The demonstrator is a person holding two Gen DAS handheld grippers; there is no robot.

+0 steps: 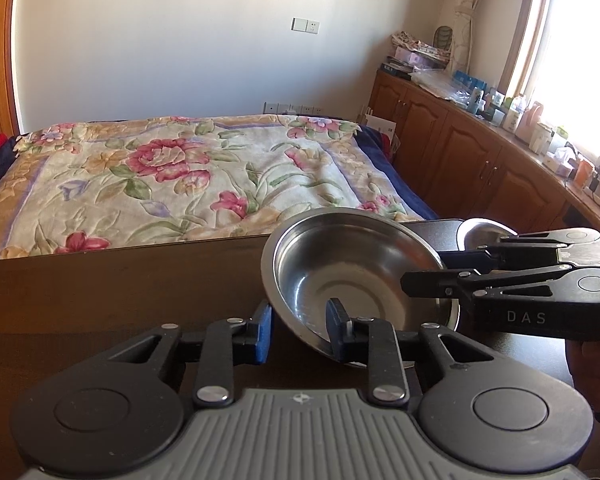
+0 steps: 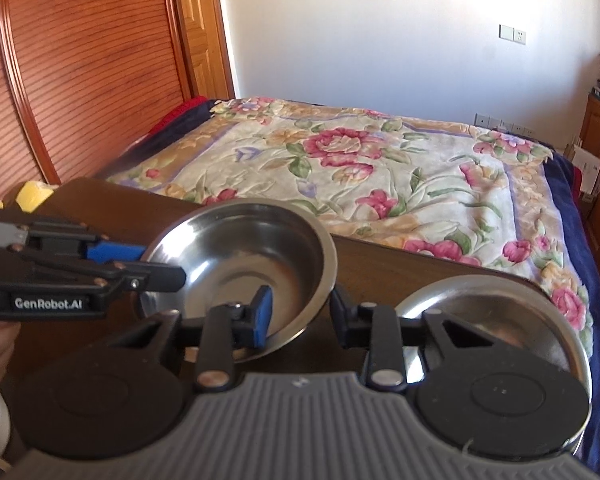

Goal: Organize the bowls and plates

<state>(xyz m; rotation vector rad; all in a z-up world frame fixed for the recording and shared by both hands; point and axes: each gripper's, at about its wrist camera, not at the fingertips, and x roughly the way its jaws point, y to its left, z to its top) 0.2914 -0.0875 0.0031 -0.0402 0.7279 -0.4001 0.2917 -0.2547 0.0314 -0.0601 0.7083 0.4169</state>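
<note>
A steel bowl (image 1: 352, 272) is tilted above the dark table (image 1: 100, 356); it also shows in the right wrist view (image 2: 244, 256). My left gripper (image 1: 300, 334) is open, its jaws straddling the bowl's near rim. My right gripper (image 2: 300, 314) is open too, its jaws straddling the bowl's right rim; it enters the left wrist view from the right (image 1: 424, 270). The left gripper enters the right wrist view from the left (image 2: 140, 262). A second steel dish (image 2: 484, 312) lies on the table at the right, partly under my right gripper, and its far part shows in the left wrist view (image 1: 484, 232).
A bed with a floral blanket (image 1: 180, 176) lies just beyond the table's far edge. Wooden cabinets (image 1: 472, 160) with clutter on top run along the right wall under a window. A wooden wardrobe (image 2: 80, 72) stands at the left. A yellow object (image 2: 30, 194) sits at the table's left corner.
</note>
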